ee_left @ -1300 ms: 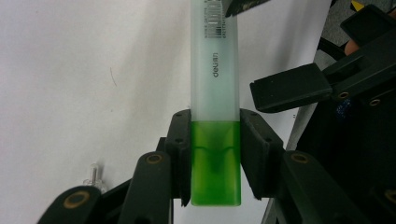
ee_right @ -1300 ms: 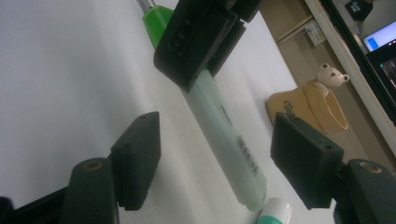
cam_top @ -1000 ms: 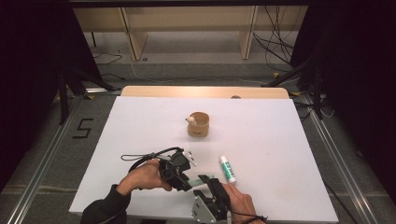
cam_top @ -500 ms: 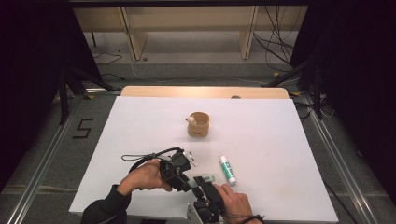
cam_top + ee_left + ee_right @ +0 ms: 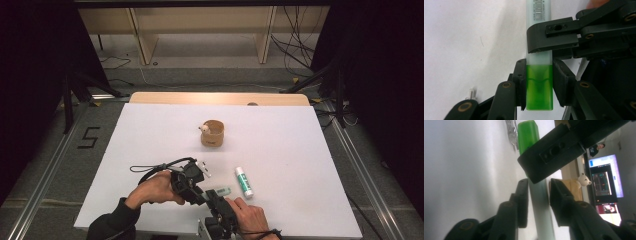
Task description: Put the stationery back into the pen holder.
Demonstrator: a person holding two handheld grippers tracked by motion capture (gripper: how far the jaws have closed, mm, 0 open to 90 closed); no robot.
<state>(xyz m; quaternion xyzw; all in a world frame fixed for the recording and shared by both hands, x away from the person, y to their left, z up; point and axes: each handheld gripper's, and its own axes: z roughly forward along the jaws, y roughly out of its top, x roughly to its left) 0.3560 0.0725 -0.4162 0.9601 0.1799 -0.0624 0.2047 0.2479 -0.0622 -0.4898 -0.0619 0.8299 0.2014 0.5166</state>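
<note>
gripping the green cap end of a pale glue stick, the left gripper has its two jaws clenched on either side of it, low over the white table near the front edge. the right gripper sits just beside it with its jaws set around the stick's translucent body; they have just been closing, and in the right gripper view the left jaw lies against the stick while a thin gap shows at the other. from above, both grippers crowd together with the stick between them. a second glue stick lies just to the right, and a small wooden cup holding a little bear stands farther back, well apart.
</note>
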